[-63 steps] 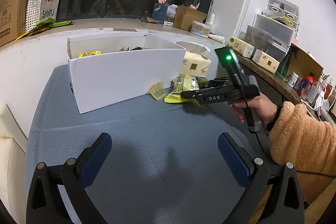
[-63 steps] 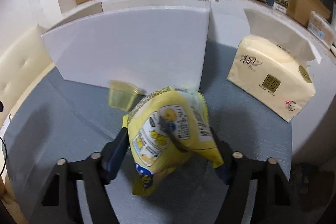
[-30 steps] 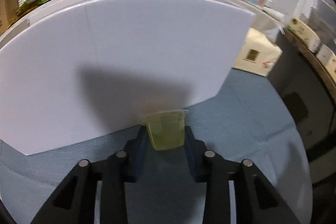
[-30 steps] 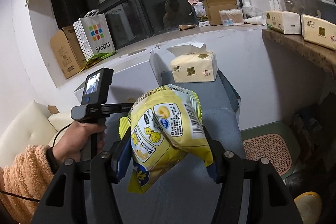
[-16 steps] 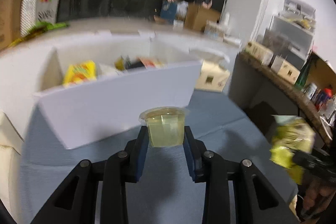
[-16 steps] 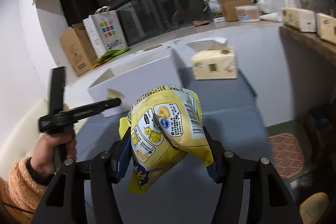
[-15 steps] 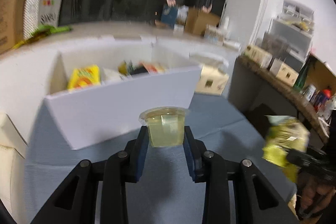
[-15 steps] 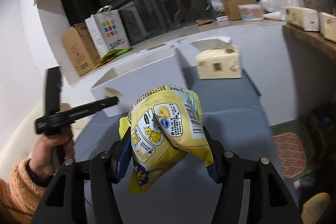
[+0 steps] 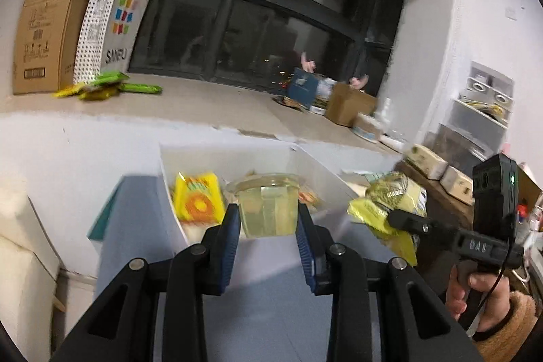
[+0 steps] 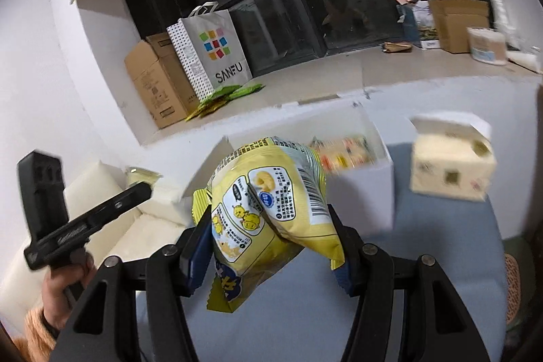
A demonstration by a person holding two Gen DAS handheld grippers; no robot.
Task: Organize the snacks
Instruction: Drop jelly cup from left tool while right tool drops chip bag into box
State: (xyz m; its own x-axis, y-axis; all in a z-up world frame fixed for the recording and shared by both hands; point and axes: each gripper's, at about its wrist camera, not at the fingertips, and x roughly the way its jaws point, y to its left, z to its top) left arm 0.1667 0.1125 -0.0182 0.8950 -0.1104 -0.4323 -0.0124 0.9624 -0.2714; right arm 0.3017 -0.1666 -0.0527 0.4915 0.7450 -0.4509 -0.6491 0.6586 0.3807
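Left gripper (image 9: 268,219) clamped on a clear jelly cup (image 9: 266,209), blue pads pressing both sides, cup upright and lifted off the bench (image 9: 258,311). Seen past the cup: white box (image 9: 169,192), open top, sitting at the far edge of the bench against the white wall ledge. Inside the box, an orange-yellow packet (image 9: 197,202) at its left end, more packets blurred behind the cup.

Right gripper (image 10: 271,240) clamped on a yellow snack bag (image 10: 268,206), bag bulging above the pads, bottom corner hanging below them, in the air near the box's right end. Tissue pack (image 10: 451,163) on the bench just right of the box. Paper bag (image 10: 210,53) and cardboard box (image 10: 156,80) on the windowsill behind.
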